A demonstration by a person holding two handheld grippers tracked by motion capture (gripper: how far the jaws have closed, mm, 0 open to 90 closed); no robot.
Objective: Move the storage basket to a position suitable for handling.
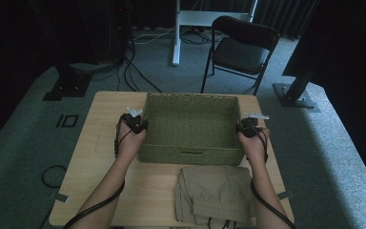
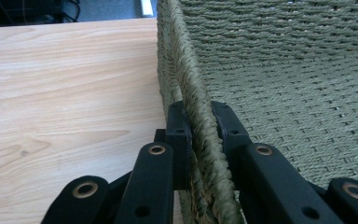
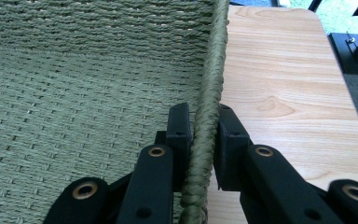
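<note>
You have the woven basket [image 1: 190, 125] gripped on both sides. Your left gripper [image 1: 138, 123] is clamped on the basket's left rim; in the left gripper view the 2 black jaws pinch the braided rim [image 2: 200, 135] from either side, 1 jaw inside the basket and 1 outside. Your right gripper [image 1: 246, 127] does the same on the right rim, and in the right gripper view the rim [image 3: 205, 135] runs straight up between its jaws, held tight.

The basket sits on the wooden table [image 1: 105, 143], across the far half of it, and it looks empty inside. Whether its base is resting on the table or lifted a little off it, I cannot tell from these views.

Just in front of the basket, near your edge of the table, lies the folded khaki garment [image 1: 214, 193], close to the basket's near wall and untouched by either gripper.

Judging by this, the 2-sided grasp is done, and the basket is ready to be moved or steadied. What is left, as it seems, is placing the basket where you want it, releasing both rims, and then dealing with the garment, which is not yet in the basket.
</note>
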